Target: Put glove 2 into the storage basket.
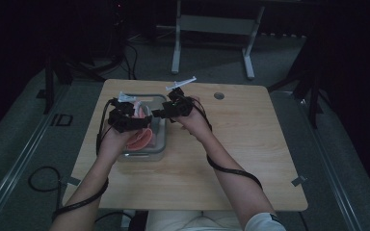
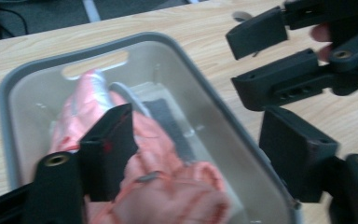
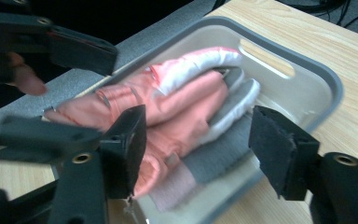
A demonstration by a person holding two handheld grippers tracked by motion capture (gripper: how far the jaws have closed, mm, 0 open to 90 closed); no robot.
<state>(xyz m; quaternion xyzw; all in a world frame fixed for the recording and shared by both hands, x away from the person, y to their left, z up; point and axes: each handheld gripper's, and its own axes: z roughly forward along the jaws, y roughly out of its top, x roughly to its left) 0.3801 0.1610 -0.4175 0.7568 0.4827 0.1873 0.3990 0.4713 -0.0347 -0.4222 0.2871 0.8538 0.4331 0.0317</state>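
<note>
Pink garment (image 1: 141, 137) sits bunched in your grey bin (image 1: 158, 150), left of centre on the table (image 1: 241, 144). Your left gripper (image 1: 132, 118) hovers over it, jaws spread, nothing pinched. Right gripper (image 1: 160, 114), at bin's right rim, also spread and empty.

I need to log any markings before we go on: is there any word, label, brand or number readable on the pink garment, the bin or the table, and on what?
None can be read.
Pink garment: no tag or print shows; picture blurred.
Grey bin: plain walls, no label.
Wooden table: bare, no writing.
</note>
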